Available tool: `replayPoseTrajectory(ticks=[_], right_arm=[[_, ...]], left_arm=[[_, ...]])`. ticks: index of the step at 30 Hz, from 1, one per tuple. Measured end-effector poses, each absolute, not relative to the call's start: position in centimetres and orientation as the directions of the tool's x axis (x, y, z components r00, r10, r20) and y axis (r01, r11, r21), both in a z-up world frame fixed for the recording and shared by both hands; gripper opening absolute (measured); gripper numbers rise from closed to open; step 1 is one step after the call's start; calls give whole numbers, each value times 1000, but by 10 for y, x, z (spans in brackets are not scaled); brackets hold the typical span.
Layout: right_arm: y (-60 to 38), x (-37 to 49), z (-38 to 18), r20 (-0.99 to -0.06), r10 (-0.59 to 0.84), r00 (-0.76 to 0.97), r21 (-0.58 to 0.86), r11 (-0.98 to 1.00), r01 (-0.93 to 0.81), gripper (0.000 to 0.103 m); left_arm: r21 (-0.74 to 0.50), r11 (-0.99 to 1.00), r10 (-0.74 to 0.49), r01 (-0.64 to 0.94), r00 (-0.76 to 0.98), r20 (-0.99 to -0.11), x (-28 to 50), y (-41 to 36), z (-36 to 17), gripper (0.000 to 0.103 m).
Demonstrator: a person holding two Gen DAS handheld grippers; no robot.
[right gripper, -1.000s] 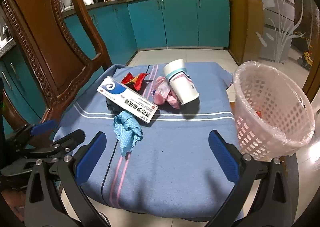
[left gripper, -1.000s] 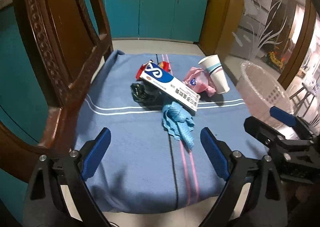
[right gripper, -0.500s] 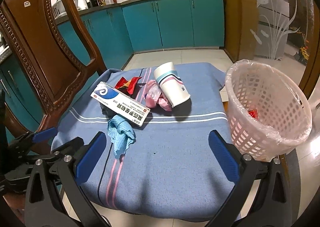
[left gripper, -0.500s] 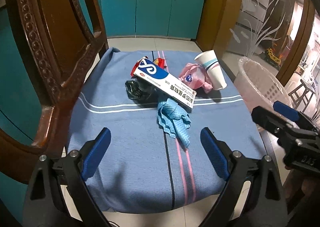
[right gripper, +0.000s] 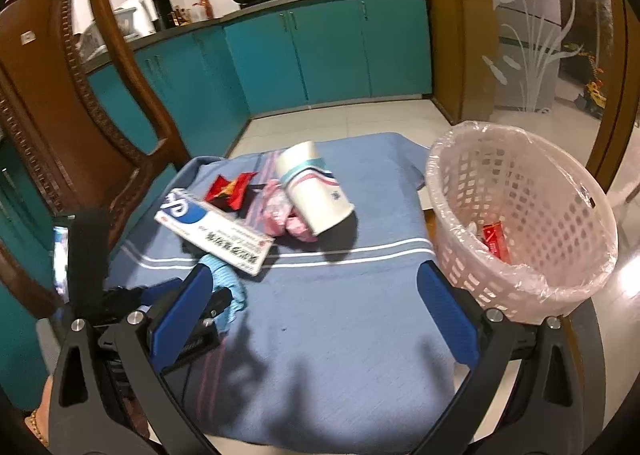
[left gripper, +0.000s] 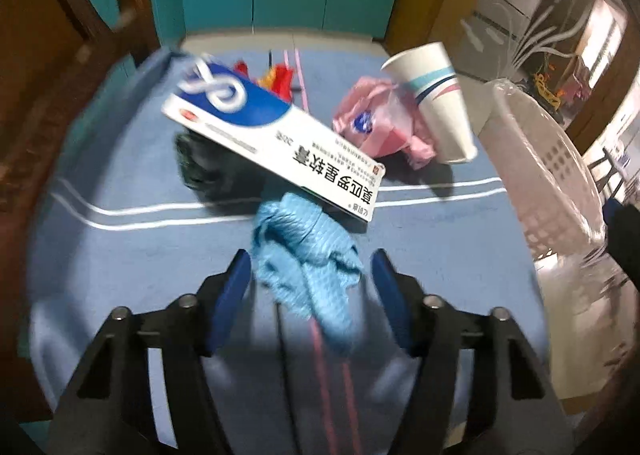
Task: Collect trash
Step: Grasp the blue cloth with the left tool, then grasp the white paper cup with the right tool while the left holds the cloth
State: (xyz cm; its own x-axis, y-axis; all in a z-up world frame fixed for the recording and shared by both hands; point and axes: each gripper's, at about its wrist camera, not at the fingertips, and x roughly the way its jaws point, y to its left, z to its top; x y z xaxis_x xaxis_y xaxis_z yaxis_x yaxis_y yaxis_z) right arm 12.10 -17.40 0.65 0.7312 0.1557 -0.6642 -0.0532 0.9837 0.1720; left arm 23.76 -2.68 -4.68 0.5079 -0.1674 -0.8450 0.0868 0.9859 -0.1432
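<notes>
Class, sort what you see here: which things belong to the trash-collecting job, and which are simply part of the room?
Part of the job: blue rag, ointment box, pink bag, paper cup, red wrapper, basket, left gripper.

Just there: chair, blue cloth, cabinets.

Both the left gripper and right gripper have black frames, silver screws and blue pads.
</notes>
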Motion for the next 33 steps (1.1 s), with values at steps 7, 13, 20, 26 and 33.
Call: replayPoseTrajectory(ticks=[7,13,20,26,33], right_arm=[[-177,145,0,-654,148,742,158,986,-57,100],[-168,179,-12,-668,169,725,164,983,-78,100],[-147,227,-35,-691,141,709,117,990,-83,84],[-160,222,-29,-711,187,678,172,981,-90,39],[-189,151,24,-634,283,720,298,948,-110,34]], left_arm=[[-139,984,-175,109,484,-858,241,-21,-52,14],[-96,985,-164,142,613,-773,187,5,15,12],[-83,991,-131,102,752,-646,148,38,63,12],[-109,992,-114,56,753,-649,153,58,64,12],[-143,987,-147,72,758,-635,152,58,72,13]])
